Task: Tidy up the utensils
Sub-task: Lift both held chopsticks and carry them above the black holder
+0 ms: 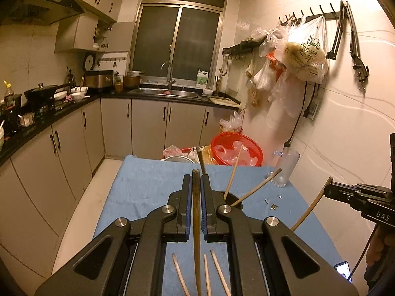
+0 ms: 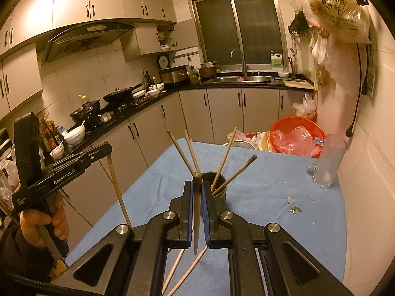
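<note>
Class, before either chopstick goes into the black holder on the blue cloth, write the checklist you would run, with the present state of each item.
1. Left tongs shut on a chopstick: ok.
2. Right tongs shut on a chopstick: ok.
3. Black holder upright on the blue cloth: ok.
4. Room left in the holder among the chopsticks already standing in it: cannot tell.
5. Clear plastic cup apart from the holder: ok.
6. All loose chopsticks gathered from the cloth: not ok, several lie there.
</note>
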`<state>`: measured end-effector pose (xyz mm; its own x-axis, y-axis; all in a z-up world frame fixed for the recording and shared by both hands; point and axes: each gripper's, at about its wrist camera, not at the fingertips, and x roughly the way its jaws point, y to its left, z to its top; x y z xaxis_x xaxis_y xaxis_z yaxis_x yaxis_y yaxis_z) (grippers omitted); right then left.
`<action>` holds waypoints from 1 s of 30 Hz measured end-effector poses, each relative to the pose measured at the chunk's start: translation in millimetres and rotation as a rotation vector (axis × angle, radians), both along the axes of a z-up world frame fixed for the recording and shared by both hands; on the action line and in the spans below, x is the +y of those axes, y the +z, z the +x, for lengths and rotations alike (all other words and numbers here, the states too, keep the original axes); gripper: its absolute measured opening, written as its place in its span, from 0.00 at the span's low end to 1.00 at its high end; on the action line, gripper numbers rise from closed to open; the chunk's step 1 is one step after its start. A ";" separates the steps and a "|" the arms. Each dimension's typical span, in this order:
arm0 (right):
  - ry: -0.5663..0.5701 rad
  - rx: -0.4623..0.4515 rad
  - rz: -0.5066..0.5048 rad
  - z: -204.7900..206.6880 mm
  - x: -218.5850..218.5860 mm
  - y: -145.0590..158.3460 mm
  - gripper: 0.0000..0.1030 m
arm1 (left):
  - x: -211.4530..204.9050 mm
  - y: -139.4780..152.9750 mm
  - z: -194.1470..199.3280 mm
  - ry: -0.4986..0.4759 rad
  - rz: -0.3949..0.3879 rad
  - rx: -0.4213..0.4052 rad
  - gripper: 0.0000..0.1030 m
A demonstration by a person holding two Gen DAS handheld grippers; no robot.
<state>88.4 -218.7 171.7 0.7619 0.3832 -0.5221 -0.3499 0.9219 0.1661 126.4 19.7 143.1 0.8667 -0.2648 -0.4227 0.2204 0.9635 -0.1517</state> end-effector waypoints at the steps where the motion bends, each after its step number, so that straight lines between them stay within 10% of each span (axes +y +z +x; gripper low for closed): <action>1: -0.001 -0.003 0.000 -0.7 -0.4 0.8 0.07 | -1.4 0.7 -0.6 0.000 0.002 -0.006 0.06; 30: -0.005 -0.039 -0.009 10.5 4.1 25.0 0.07 | -14.4 22.3 18.5 0.014 -0.089 -0.108 0.06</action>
